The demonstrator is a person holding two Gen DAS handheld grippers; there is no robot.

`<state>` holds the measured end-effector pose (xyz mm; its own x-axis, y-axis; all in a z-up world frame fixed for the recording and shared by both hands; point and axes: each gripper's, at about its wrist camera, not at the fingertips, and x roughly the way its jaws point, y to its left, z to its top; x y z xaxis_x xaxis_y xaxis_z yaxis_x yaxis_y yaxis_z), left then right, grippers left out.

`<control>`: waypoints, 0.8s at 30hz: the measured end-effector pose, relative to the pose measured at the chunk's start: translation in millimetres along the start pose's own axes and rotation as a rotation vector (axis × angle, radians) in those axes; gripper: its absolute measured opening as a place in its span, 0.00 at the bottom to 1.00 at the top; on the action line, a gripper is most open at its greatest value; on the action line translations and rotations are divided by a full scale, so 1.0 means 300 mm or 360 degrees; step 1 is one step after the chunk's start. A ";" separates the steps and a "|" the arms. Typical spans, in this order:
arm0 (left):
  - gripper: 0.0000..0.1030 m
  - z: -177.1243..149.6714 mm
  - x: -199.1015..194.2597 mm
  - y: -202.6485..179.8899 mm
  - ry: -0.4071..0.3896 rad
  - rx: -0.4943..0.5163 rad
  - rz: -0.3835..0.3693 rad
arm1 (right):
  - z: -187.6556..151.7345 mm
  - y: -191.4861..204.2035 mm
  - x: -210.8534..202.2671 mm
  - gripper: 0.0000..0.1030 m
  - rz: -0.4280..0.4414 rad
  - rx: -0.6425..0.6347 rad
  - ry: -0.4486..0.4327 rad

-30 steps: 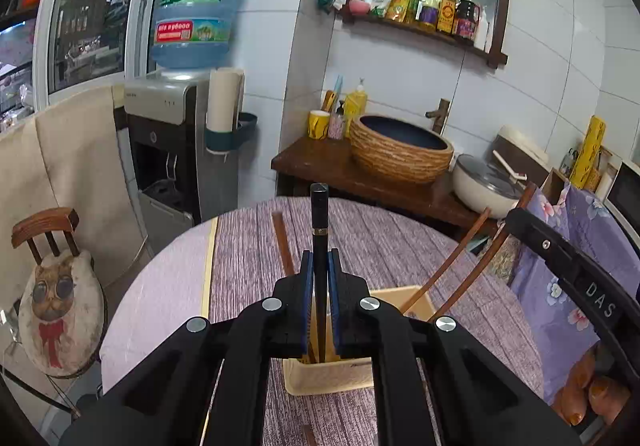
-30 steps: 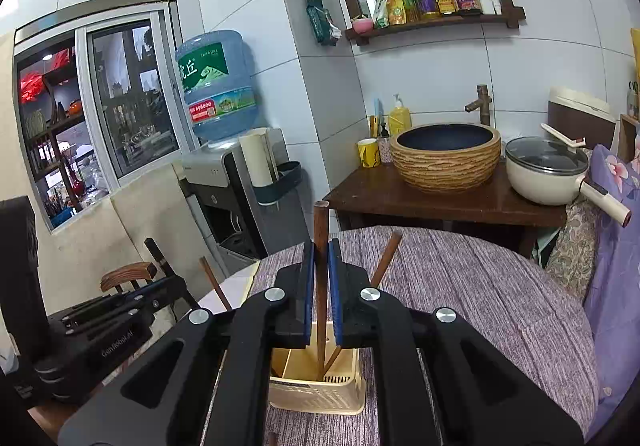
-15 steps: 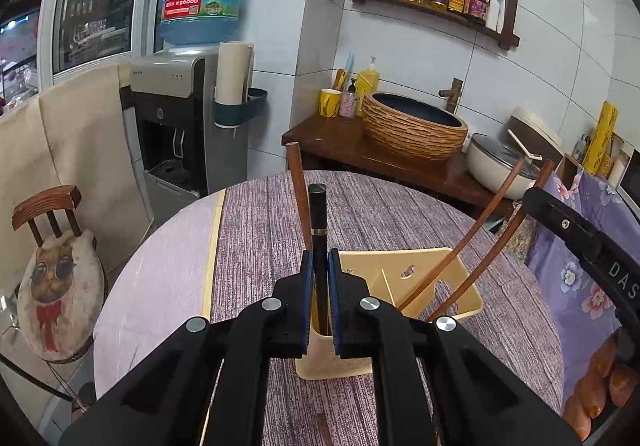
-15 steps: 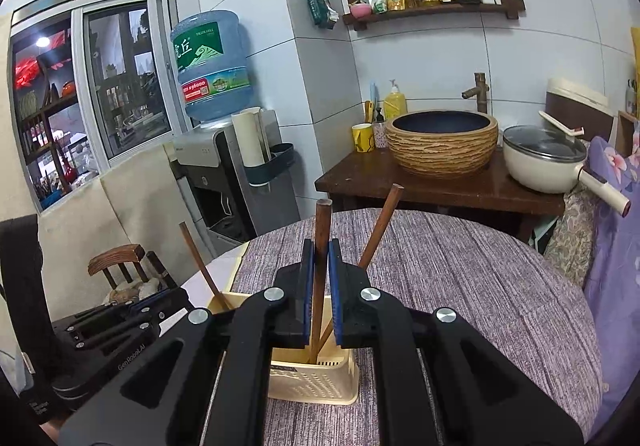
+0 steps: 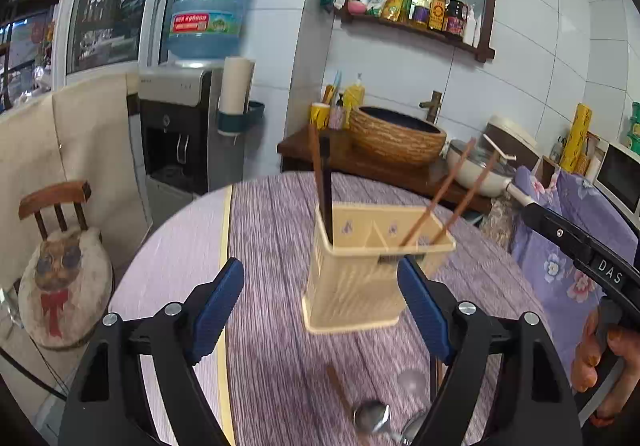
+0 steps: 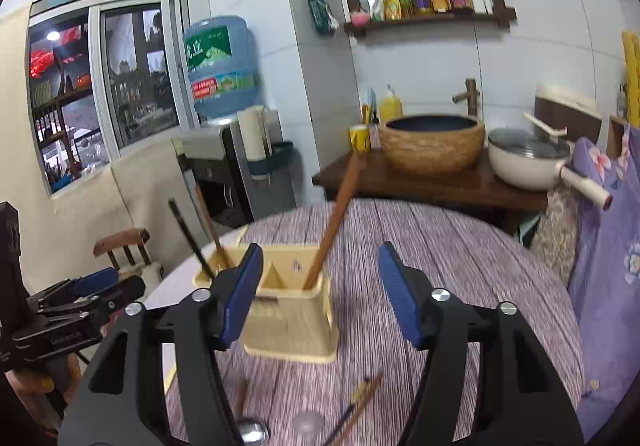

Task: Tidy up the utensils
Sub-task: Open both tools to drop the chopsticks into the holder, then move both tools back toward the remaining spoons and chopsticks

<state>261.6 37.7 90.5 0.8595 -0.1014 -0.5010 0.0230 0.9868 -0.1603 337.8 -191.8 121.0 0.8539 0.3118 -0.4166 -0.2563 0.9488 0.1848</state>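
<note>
4 chopsticks (image 5: 436, 197) stand tilted, tips down, in the holder (image 5: 360, 278).

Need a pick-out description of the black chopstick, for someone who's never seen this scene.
On the round purple-clothed table stands a cream plastic utensil holder. In its left compartment, in the left wrist view, two sticks stand near upright. The black chopstick is the darker, shorter one beside a brown chopstick.

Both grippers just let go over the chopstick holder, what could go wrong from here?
1. The right gripper has its left pad right beside the cream holder; pulling away could nudge or tip it.
2. The brown chopstick leans steeply and may lever out.
3. Loose chopsticks and a spoon near the table edge could get swept off.
</note>
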 end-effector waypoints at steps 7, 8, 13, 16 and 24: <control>0.76 -0.199 0.023 -0.025 0.0212 0.0099 -0.0016 | -0.220 -0.019 -0.011 0.63 -0.0098 -0.0099 0.0220; 0.76 -0.225 0.026 -0.028 0.0235 0.0109 -0.0016 | -0.250 -0.021 -0.013 0.63 -0.0111 -0.0117 0.0238; 0.67 -0.317 0.071 -0.021 0.0376 0.0075 -0.0041 | -0.390 -0.046 -0.010 0.63 -0.0141 -0.0102 0.0343; 0.60 -0.364 0.091 -0.019 0.0436 0.0063 -0.0051 | -0.464 -0.058 -0.010 0.63 -0.0140 -0.0067 0.0399; 0.51 -0.458 0.123 0.009 0.0555 0.0008 -0.0039 | -0.558 -0.040 -0.002 0.63 -0.0011 -0.0077 0.0484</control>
<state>223.2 19.2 -45.2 0.6324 -0.1611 -0.7577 0.0447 0.9841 -0.1719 264.6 -194.7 -30.0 0.6829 0.2992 -0.6664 -0.2783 0.9500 0.1413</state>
